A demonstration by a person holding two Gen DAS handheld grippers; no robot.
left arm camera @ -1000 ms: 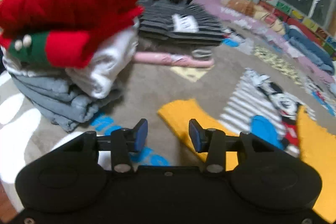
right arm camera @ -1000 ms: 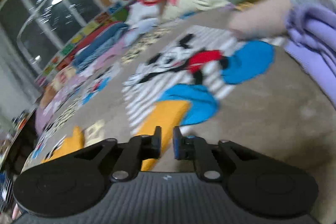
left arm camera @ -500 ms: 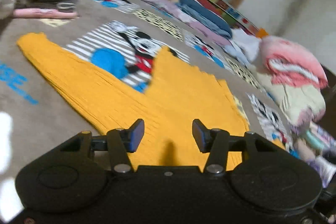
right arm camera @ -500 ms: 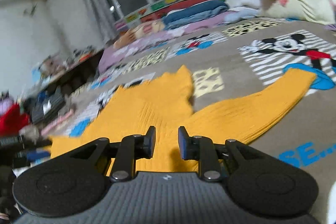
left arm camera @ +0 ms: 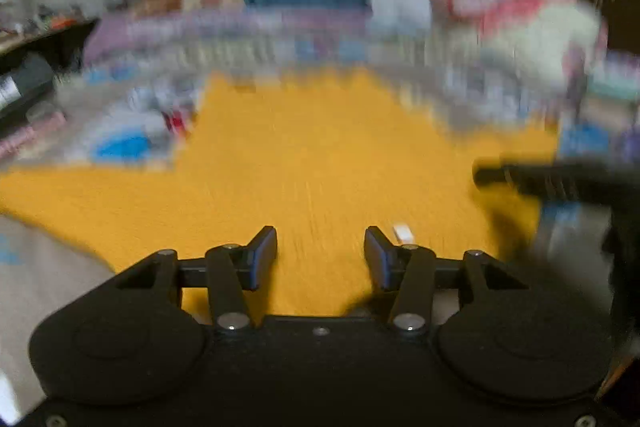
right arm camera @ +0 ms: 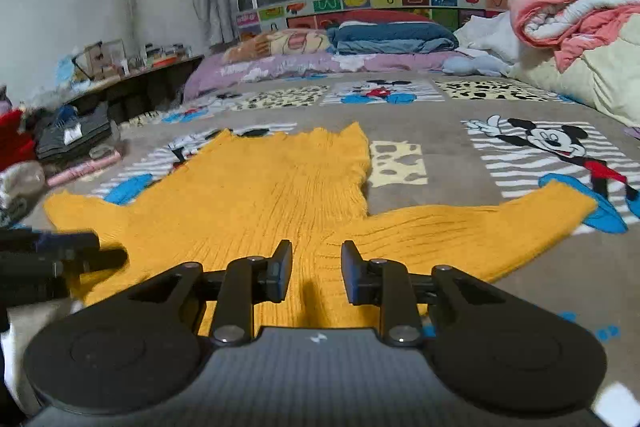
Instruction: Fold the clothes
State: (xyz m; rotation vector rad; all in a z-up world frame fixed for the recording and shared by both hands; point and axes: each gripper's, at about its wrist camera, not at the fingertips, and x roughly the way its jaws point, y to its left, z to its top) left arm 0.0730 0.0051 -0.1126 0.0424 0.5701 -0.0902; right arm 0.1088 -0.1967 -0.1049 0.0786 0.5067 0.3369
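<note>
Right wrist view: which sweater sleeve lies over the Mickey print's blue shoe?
The sleeve stretching right from the yellow sweater; its cuff end overlaps the blue shoe. The other sleeve runs left, toward the left gripper.

Left claw [left arm camera: 320, 257] open & empty; right claw [right arm camera: 316, 271] opening, empty.

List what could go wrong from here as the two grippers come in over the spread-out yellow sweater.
1. The left gripper and right gripper sit close together near the yellow sweater; the left one already shows at the right view's edge, so they might bump.
2. The right gripper's jaws are opening with nothing between them; a shallow pinch could catch one layer only.
3. The far sleeve lies stretched out and may drag.
</note>
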